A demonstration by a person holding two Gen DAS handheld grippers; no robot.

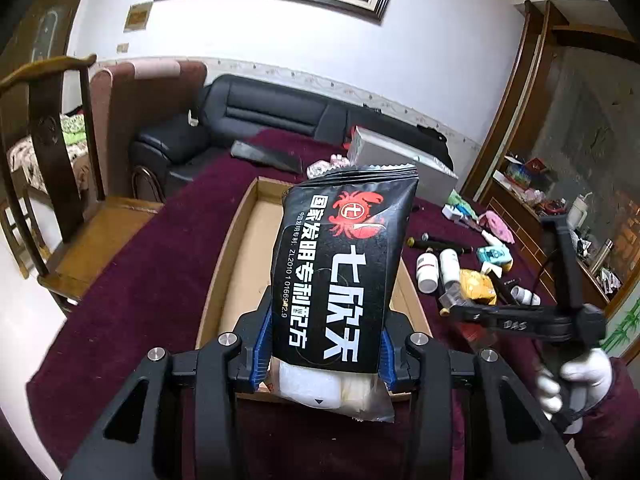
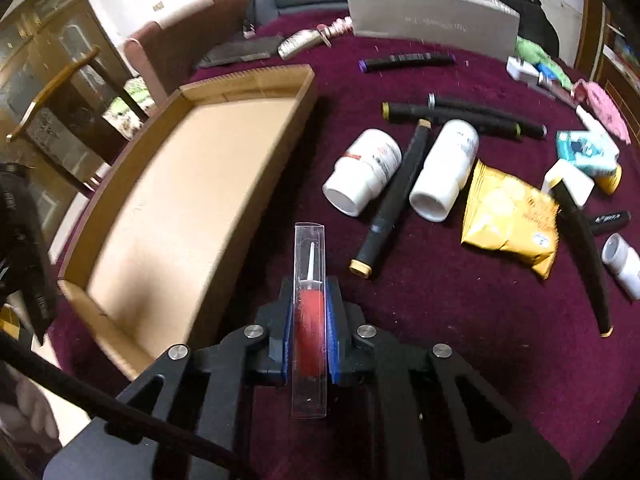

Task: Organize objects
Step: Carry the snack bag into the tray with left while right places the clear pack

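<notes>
The left gripper (image 1: 326, 354) clamps a black printed snack packet (image 1: 340, 280) above the shallow cardboard tray (image 2: 168, 184). The right gripper (image 2: 309, 320) pinches a clear plastic tube holding a red pen (image 2: 310, 308).

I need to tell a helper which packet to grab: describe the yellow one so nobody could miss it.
On the maroon tablecloth, right of the cardboard tray, look beside two white bottles. The yellow snack packet lies flat there, the only crinkled foil bag.
</notes>
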